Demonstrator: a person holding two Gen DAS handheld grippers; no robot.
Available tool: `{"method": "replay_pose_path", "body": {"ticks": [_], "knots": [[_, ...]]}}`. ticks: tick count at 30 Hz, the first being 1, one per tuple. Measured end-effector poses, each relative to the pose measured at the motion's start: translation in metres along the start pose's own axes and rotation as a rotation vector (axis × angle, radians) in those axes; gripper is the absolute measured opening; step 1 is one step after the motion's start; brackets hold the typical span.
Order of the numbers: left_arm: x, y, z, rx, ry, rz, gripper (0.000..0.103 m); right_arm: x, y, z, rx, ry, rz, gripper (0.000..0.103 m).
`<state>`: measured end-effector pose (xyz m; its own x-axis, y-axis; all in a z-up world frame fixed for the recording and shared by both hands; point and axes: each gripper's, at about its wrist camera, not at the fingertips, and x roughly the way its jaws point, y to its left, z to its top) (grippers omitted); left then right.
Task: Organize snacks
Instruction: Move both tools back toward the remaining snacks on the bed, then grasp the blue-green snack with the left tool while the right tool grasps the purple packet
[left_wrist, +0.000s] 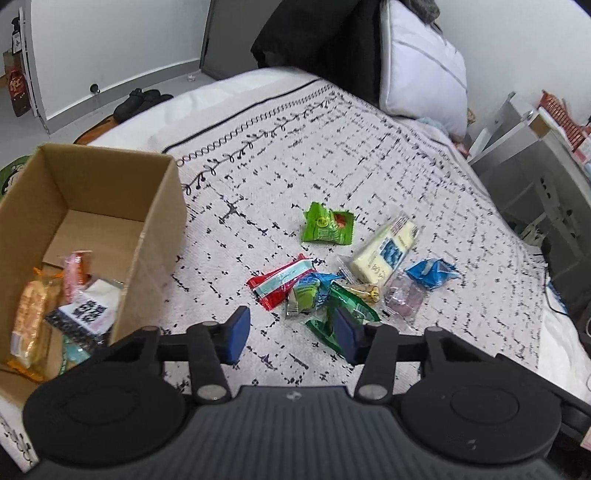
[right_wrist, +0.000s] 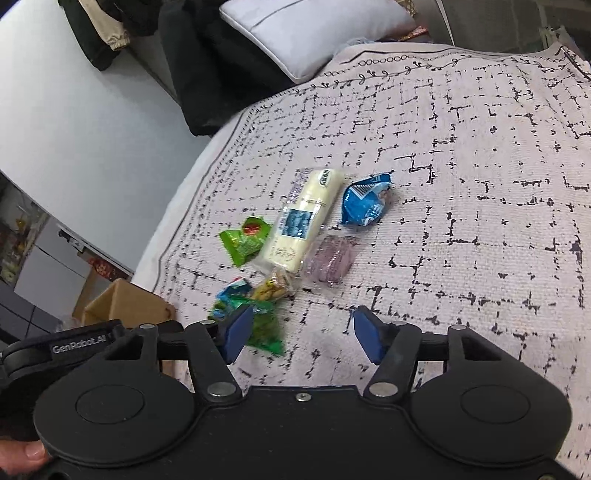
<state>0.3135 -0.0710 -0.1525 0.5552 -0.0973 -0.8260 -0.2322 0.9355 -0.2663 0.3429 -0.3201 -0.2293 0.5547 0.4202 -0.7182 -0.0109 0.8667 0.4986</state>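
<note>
Bedspread has loose snacks piled right of the half-filled box, so both grippers, left and right, hover nearby, jaws apart, holding nothing.

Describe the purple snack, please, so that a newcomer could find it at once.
On the patterned bedspread lies a cluster of snacks. At its edge, below the blue packet and beside the long white bar, is the purple snack: the only one in clear wrap with a mauve block inside.

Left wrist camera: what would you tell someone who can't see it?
An open claw hovers over a pile of snack packets on a patterned bedspread. At left, a cardboard box already holds several snacks.
</note>
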Motion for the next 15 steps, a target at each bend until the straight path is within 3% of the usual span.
{"method": "replay_pose_path", "body": {"ticks": [15], "knots": [[0.069, -0.028, 0.011, 0.059, 0.062, 0.077, 0.045, 0.042, -0.014, 0.023, -0.002, 0.028, -0.004, 0.059]]}}
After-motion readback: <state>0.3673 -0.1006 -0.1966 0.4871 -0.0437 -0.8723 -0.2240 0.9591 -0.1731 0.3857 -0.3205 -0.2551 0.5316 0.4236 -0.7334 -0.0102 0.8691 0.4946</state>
